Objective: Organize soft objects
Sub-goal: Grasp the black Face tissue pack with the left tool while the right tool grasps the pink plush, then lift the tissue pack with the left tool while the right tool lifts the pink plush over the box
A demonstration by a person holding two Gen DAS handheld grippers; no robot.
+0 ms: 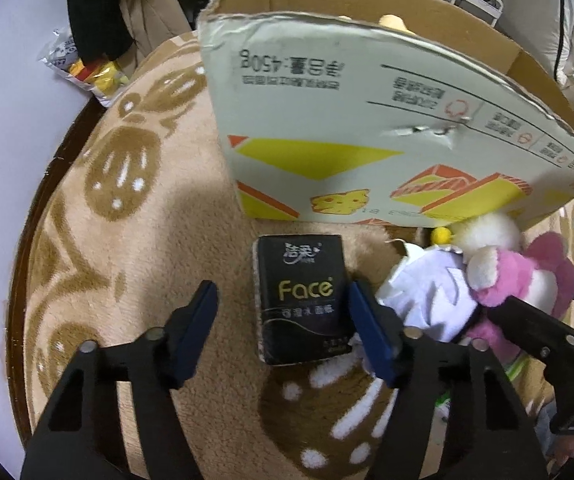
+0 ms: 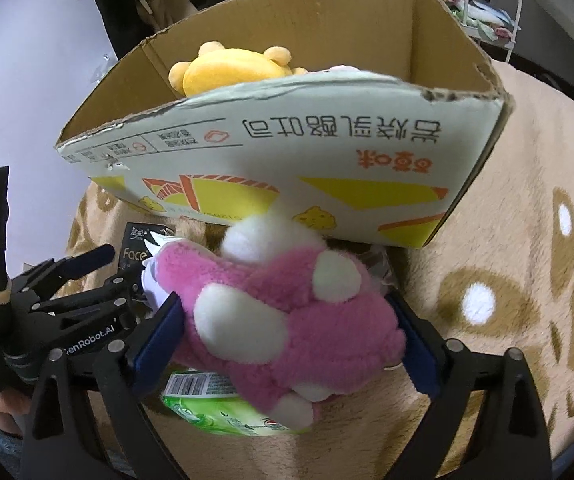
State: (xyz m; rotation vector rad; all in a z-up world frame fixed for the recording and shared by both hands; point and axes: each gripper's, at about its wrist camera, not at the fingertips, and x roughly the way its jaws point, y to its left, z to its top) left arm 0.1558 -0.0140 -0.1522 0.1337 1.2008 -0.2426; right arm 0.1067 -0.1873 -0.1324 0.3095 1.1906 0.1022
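Black pack: a black rectangular tissue pack printed "Face" lay flat on the tan patterned plush rug, low in the middle of the left wrist frame, just in front of the printed cardboard box.
Long axis: it ran up the frame, along the line the left gripper pointed, so the jaws faced its two long sides.
Left jaws: apart, one on either side of the pack; the right blue pad looked to be at the pack's edge, the left pad stood clear of it with rug between, so no clamp yet.
Nearer hand: the left one, by my reading; the next move looked like closing on the pack's width.
Pink toy: a pink and white plush toy sat centre of the right wrist frame between the right gripper pads.
Right jaws: clamped on the toy, its fur bulging over both pads.
Under the toy: a green plastic packet lay on the rug.
Box contents: a yellow plush bear already lay inside, upper left of the right wrist frame.
White toy: a white plush lay just right of the pack.
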